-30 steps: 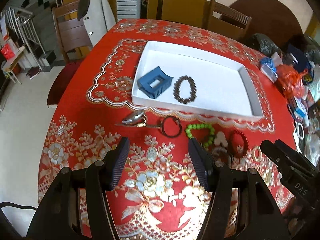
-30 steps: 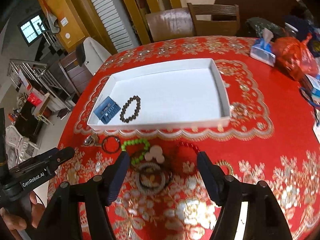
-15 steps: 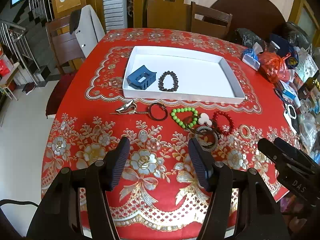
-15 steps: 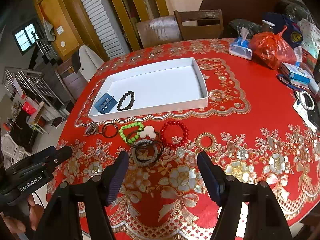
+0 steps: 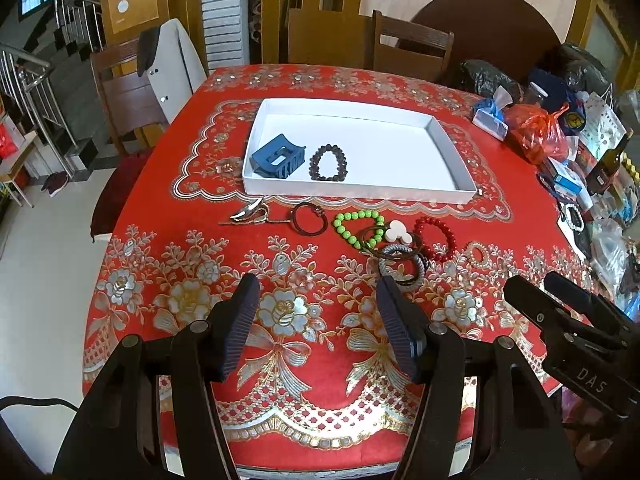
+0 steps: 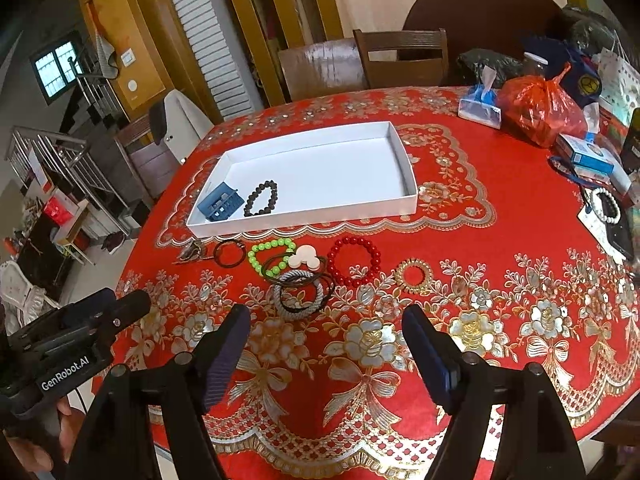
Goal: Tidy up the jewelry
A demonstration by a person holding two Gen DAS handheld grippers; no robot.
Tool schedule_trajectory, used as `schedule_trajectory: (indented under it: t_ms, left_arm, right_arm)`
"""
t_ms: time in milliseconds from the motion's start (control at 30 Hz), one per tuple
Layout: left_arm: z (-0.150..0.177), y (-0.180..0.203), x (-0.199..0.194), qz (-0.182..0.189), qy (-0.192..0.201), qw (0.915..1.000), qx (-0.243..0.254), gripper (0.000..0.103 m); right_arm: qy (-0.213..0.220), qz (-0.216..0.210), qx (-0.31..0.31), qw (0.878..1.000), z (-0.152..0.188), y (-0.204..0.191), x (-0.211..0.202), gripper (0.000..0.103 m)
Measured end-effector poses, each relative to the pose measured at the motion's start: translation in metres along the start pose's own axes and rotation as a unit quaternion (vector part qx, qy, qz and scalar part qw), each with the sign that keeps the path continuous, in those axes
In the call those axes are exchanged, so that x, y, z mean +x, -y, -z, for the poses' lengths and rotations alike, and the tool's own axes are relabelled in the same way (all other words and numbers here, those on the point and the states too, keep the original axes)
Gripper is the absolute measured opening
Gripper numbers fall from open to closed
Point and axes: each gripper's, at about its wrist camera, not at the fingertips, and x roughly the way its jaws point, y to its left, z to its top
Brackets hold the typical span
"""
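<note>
A white tray [image 5: 452, 160] [image 6: 404, 164] on the red tablecloth holds a blue hair claw [image 5: 278, 156] [image 6: 221, 201] and a dark bead bracelet [image 5: 329, 163] [image 6: 261, 199]. In front of it lie a silver clip [image 5: 248, 214], a dark ring [image 5: 307, 219] [image 6: 229, 253], a green bead bracelet [image 5: 357, 227] [image 6: 272, 256], a white charm [image 5: 399, 231] [image 6: 305, 259], grey and black hair ties [image 5: 402, 266] [image 6: 302, 292], a red bead bracelet [image 5: 436, 236] [image 6: 354, 261] and a gold ring [image 6: 414, 275]. My left gripper [image 5: 316, 326] hangs open and empty above the near cloth. My right gripper [image 6: 326, 354] is empty, its jaws opening.
Bags, boxes and a tissue pack [image 6: 480, 110] crowd the table's right side, with a white bead bracelet [image 6: 605, 205] on a card. Wooden chairs [image 5: 412, 52] stand behind the table, one with a white jacket [image 5: 172, 64] at the left. The table edge is just below the grippers.
Both grippers have pulled back and up from the table, so the tray and jewelry look smaller and farther. The right jaws stand a little wider.
</note>
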Motion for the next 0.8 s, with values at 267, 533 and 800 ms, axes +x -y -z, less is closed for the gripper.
schedule_trajectory:
  t_ms: [267, 533, 800]
  left_arm:
    - [0.0, -0.002, 0.002, 0.001, -0.005, 1.0, -0.001, 0.061]
    - [-0.003, -0.003, 0.011, -0.002, -0.014, 0.9999, -0.004, 0.061]
    - [-0.006, -0.003, 0.022, -0.003, -0.028, 0.9996, -0.003, 0.061]
  right_arm:
    - [-0.01, -0.001, -0.001, 1.0, -0.002, -0.002, 0.007, 0.076]
    - [-0.02, -0.001, -0.003, 1.0, -0.005, -0.002, 0.016, 0.076]
    - [-0.031, -0.001, -0.001, 1.0, -0.006, 0.0, 0.024, 0.076]
